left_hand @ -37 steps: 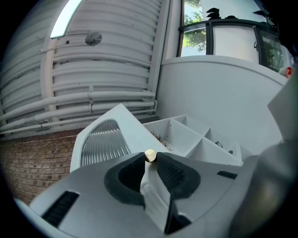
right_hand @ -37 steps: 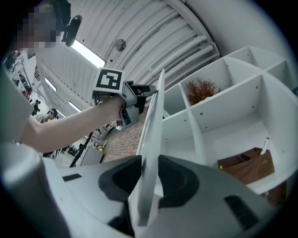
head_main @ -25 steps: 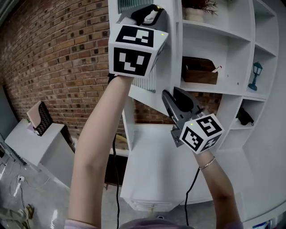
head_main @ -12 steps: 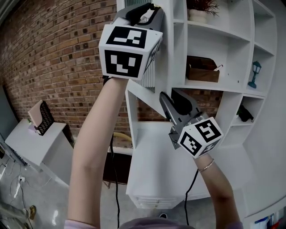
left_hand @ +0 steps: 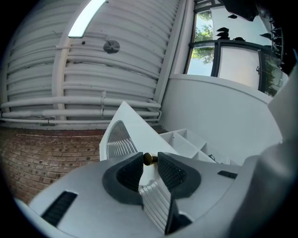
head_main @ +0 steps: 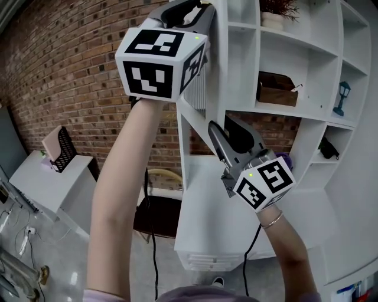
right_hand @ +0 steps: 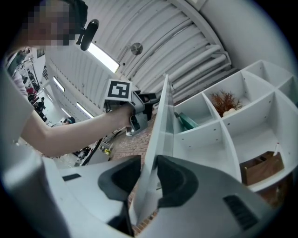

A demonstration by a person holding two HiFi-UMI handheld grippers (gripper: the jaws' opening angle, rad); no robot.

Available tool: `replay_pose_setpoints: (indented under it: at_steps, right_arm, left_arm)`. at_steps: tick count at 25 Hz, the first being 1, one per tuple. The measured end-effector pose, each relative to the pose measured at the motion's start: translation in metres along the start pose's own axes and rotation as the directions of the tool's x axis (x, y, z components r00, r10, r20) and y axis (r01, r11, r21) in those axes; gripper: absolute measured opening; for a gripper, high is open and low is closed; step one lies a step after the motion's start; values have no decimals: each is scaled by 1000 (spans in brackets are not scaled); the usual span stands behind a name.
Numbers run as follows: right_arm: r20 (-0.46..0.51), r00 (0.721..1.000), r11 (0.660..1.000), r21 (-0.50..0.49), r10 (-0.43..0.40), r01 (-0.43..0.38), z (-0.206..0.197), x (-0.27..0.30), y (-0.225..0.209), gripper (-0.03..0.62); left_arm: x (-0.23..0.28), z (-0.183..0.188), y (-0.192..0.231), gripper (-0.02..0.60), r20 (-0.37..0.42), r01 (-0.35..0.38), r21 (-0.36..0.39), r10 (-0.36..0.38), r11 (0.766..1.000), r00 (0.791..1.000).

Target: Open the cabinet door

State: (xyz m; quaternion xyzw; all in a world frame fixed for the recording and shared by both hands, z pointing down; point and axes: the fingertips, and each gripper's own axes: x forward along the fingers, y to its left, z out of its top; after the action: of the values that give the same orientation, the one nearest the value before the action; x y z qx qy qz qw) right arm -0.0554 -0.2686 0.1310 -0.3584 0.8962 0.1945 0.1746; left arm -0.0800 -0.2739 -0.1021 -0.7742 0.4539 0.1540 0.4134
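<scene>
The white cabinet door [head_main: 198, 97] has a ribbed glass panel and stands swung out from the shelf unit [head_main: 307, 118]. My left gripper [head_main: 199, 8] is raised high and shut on the door's small brass knob [left_hand: 149, 159], which sits between the jaw tips [left_hand: 150, 162]. Lower down, my right gripper [head_main: 226, 125] straddles the door's free edge [right_hand: 160, 116]. Its jaws [right_hand: 148, 171] are opening, with the door's edge between them and a thin gap on the left side. In the right gripper view, the left gripper [right_hand: 139, 111] is on the door's far side.
Open shelves hold a wooden box [head_main: 276, 89], a potted plant [head_main: 275, 16], a blue lantern figure [head_main: 341, 97] and a green bottle [right_hand: 186, 120]. A brick wall [head_main: 71, 71] lies left of the door. A white table [head_main: 47, 177] and a chair [head_main: 158, 203] stand below.
Both grippers have moved left with the door, which has swung further out from the shelves. More of the shelf interior shows behind it.
</scene>
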Motion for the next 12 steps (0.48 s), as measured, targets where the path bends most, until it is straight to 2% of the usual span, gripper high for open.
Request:
replay_pose_setpoints:
  at_steps: [12]
  right_arm:
    - [19, 998, 999, -2, 54, -54, -1, 22, 51, 117]
  left_arm:
    - [-38, 6, 36, 78, -17, -20, 16, 20, 1000, 1000]
